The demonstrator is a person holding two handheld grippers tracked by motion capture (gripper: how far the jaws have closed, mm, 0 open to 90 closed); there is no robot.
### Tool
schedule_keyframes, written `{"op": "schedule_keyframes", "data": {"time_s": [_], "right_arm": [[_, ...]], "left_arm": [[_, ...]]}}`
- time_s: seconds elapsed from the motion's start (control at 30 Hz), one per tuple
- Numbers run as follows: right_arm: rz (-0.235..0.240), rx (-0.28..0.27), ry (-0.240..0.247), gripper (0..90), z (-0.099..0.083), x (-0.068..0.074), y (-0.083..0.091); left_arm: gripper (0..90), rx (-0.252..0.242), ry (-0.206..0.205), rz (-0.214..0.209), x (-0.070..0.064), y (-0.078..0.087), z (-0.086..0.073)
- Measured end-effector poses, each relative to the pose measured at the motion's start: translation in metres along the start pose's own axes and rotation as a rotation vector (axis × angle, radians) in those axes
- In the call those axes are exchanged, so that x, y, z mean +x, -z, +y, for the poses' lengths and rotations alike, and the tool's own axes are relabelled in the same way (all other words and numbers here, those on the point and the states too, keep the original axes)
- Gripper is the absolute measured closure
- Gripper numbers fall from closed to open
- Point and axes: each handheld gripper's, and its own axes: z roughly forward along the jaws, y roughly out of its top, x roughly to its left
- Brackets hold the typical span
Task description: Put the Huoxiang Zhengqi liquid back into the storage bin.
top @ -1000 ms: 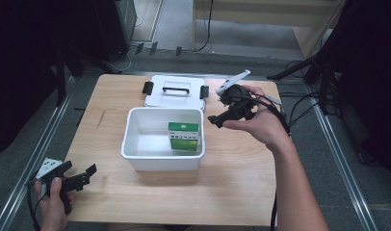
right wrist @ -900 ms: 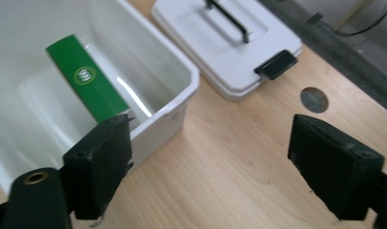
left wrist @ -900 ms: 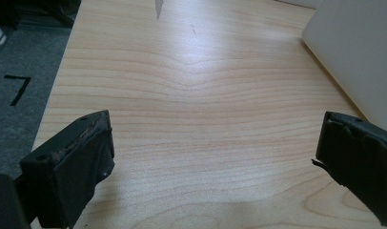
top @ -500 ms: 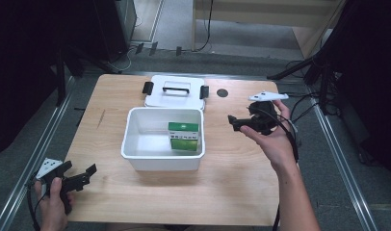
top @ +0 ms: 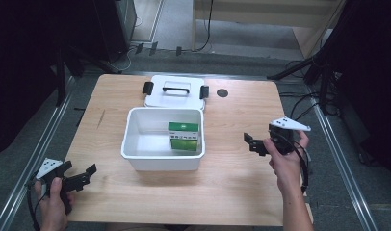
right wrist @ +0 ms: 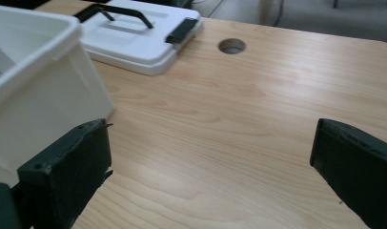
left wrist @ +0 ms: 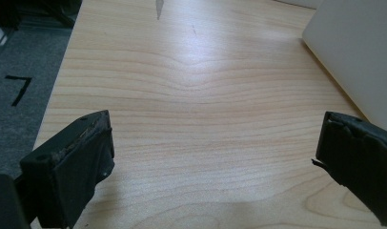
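Both tongs gape wide with nothing between their jaws. The right gripper (top: 252,143) hangs beside the white bin (top: 163,159), whose green box (top: 184,136) sits inside, ahead-left of it, likely ready for the lid (top: 174,92) lying beyond. The left gripper (top: 83,174) rests apart near the table's (top: 241,192) corner, leaving room.

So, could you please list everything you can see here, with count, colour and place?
bin: one, white, open, middle of the table
box: one, green, inside the bin at its right side
lid: one, white with a black handle and two black clips, flat on the table just behind the bin
table: one, light wood, with a round hole near its far edge
left gripper: one, black, jaws apart, held low at the table's near left corner, holding nothing
right gripper: one, black, jaws apart, to the right of the bin, holding nothing
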Motion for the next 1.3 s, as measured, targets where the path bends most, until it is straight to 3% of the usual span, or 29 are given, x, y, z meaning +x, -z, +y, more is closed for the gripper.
{"op": "schedule_keyframes", "data": {"time_s": [0.07,0.33,0.43,0.6,0.73,1.13,1.2,1.3], "right_arm": [[-0.031,-0.017,-0.009,0.3,-0.012,-0.006,0.002],[-0.083,-0.058,-0.072,0.0,-0.059,-0.03,0.016],[-0.115,-0.047,-0.073,0.0,-0.077,-0.036,0.023],[-0.147,-0.047,-0.13,0.0,-0.104,-0.051,0.035],[-0.166,-0.036,-0.144,0.0,-0.12,-0.058,0.045],[-0.217,-0.054,-0.167,0.0,-0.152,-0.058,0.064],[-0.248,-0.054,-0.179,0.0,-0.156,-0.056,0.063],[-0.293,-0.046,-0.151,0.0,-0.155,-0.049,0.06]], "left_arm": [[0.0,0.0,0.001,0.0,0.0,0.0,0.0],[0.0,0.0,0.0,0.001,0.0,0.0,0.0],[0.0,0.0,0.0,0.002,0.0,0.0,0.0],[0.0,0.001,0.0,0.003,0.0,0.0,0.0],[0.0,0.002,0.0,0.004,0.0,0.0,0.0],[0.0,0.0,0.002,0.003,-0.001,0.0,0.0],[0.0,-0.001,0.003,0.003,0.0,-0.001,0.0],[0.0,0.0,0.004,0.001,0.0,-0.001,0.0]]}}
